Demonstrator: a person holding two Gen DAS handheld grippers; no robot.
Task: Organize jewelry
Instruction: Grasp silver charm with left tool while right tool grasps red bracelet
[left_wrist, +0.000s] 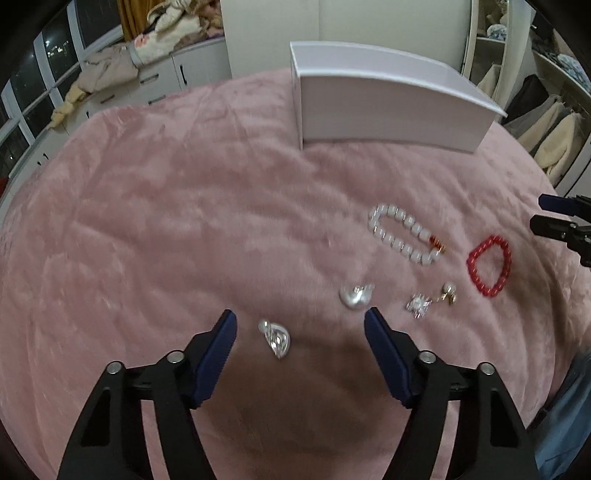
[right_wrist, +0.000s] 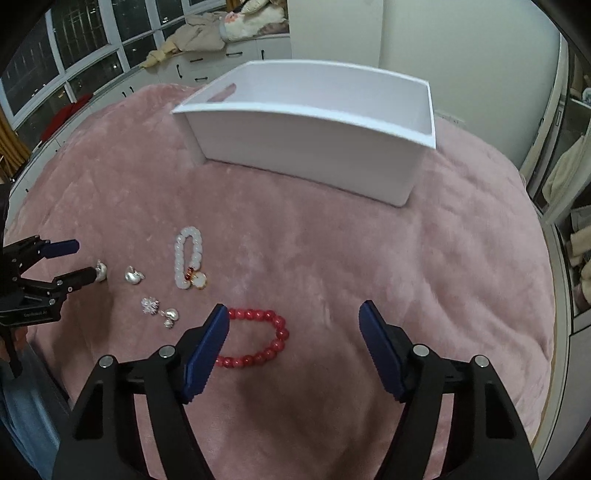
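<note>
We hold our left gripper (left_wrist: 300, 319) with its blue-padded fingers spread wide above the pink plush blanket (left_wrist: 166, 221), a small silver-and-pearl earring (left_wrist: 276, 338) lying between them and a rounded silver earring (left_wrist: 355, 294) just beyond the right finger. Our right gripper (right_wrist: 293, 314) is likewise spread, gripping nothing, with the red beaded bracelet (right_wrist: 264, 339) lying between its fingers beside the left pad. The white beaded bracelet (right_wrist: 189, 258) rests farther out, short of the open white rectangular box (right_wrist: 306, 147).
</note>
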